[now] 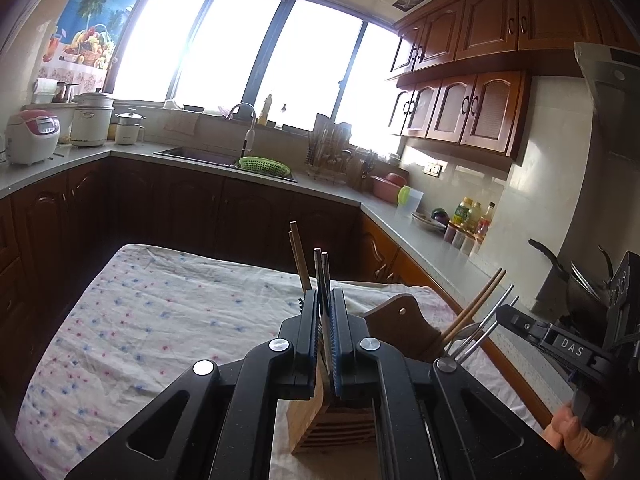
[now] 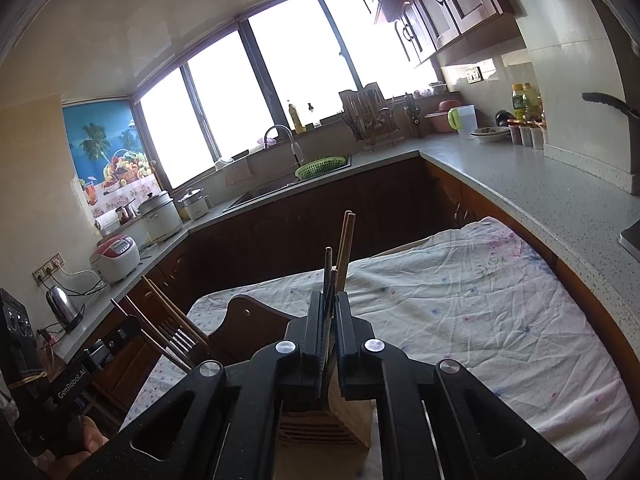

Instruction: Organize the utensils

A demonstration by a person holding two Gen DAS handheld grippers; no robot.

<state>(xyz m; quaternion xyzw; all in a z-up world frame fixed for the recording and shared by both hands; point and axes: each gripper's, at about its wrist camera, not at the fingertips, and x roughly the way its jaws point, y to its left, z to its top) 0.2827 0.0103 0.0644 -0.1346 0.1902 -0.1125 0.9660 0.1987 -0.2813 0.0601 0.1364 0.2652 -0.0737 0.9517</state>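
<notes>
Left wrist view, left gripper (image 1: pixel 325 300) clenched on metal and wooden chopsticks (image 1: pixel 322 272) above the wooden holder (image 1: pixel 332 428) on the floral cloth (image 1: pixel 152 320), right wrist view, right gripper (image 2: pixel 329 304) likewise clamping chopsticks (image 2: pixel 343 248) over the holder (image 2: pixel 340 412).

Legible markings, two entries.

1. "DAS": pale capital letters are showing on the black body of the right gripper (image 1: pixel 505 314), seen from the left wrist camera at the right edge, above the person's right hand (image 1: pixel 576 440).

2. "GenRobot.AI": pale lettering is running slantwise along the black body of the left gripper (image 2: pixel 132 326), seen from the right wrist camera at the lower left.

Labels on the bottles (image 2: pixel 524 102) on the countertop (image 2: pixel 520 184) are appearing too small to read.
</notes>
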